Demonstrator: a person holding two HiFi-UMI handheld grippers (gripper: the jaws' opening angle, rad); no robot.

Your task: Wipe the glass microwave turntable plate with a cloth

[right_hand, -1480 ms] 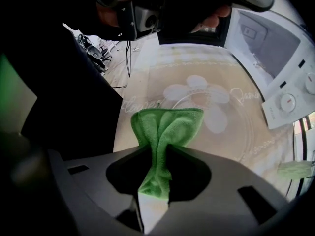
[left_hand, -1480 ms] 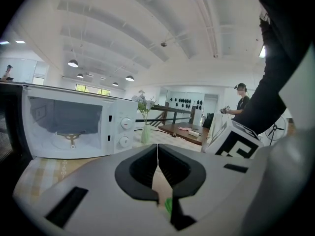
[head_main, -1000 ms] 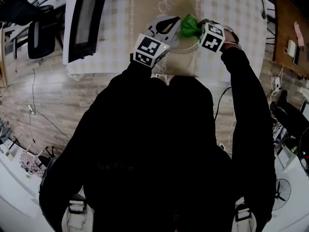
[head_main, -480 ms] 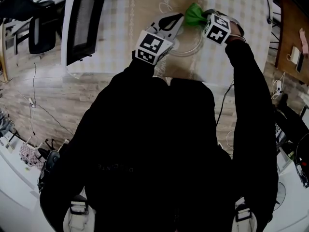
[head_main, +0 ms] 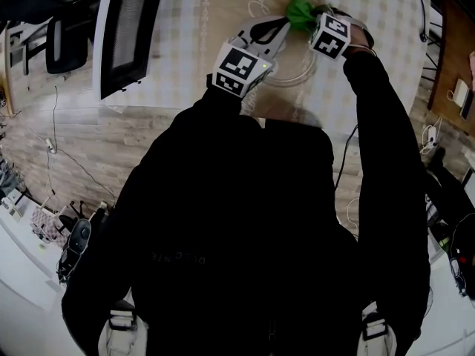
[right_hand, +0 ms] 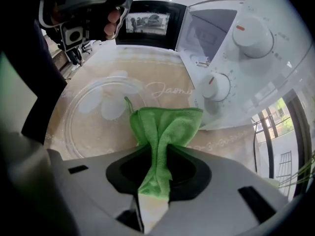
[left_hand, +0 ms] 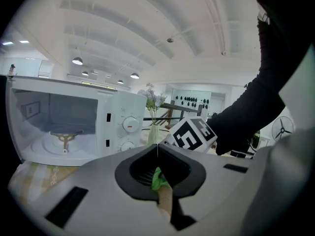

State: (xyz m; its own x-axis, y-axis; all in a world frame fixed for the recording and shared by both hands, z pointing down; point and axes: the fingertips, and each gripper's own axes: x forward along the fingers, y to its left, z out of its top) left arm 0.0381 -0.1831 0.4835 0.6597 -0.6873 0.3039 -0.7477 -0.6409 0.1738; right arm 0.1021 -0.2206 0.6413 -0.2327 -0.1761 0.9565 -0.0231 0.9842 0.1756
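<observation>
The glass turntable plate point(right_hand: 98, 112) lies flat on the beige tablecloth, and its rim point(head_main: 293, 69) shows between the two grippers in the head view. My right gripper point(right_hand: 156, 146) is shut on a green cloth point(right_hand: 165, 127), which hangs onto the plate's near right edge. From the head view that gripper point(head_main: 312, 15) and the cloth point(head_main: 298, 10) are at the plate's far side. My left gripper point(head_main: 278, 27) hovers over the plate's left part and points level. Its jaws point(left_hand: 157, 145) meet with nothing seen between the tips.
A white microwave point(left_hand: 69, 127) stands open to the left, its dark door point(head_main: 122, 28) swung out, its dial panel point(right_hand: 231, 48) close on the right of the plate. A vase of flowers point(left_hand: 153, 132) stands beyond. The table's near edge point(head_main: 185, 106) runs just before my body.
My right gripper has carried the green cloth across the plate toward its far edge. The left gripper has stayed over the plate's left side.
</observation>
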